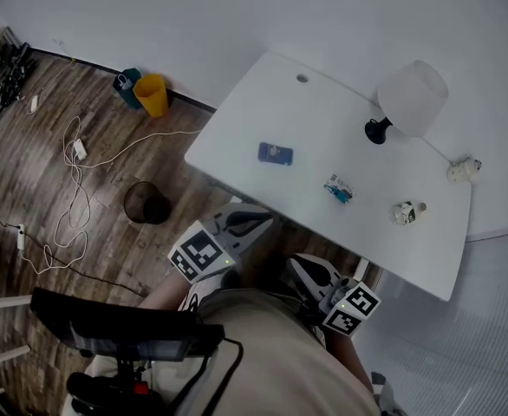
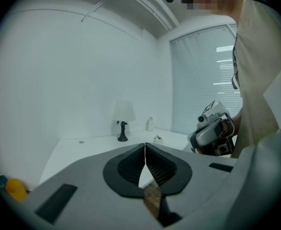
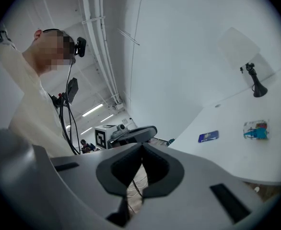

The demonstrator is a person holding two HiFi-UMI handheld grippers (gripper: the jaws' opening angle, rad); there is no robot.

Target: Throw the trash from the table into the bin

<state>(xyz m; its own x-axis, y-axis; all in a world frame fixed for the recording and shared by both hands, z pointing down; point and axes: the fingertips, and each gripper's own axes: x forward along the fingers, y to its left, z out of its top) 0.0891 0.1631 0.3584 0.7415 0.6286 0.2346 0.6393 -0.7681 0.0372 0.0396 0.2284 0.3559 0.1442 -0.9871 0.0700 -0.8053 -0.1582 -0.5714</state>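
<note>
While left claw and right claw are closed, the blue packet lies left-right.

blue packet: flat, on white table, toward its left edge | clear wrapper, teal print: flat, mid-table | crumpled white wad: table's right part, near front edge | bin: black mesh, upright, on floor off table's left corner
</note>
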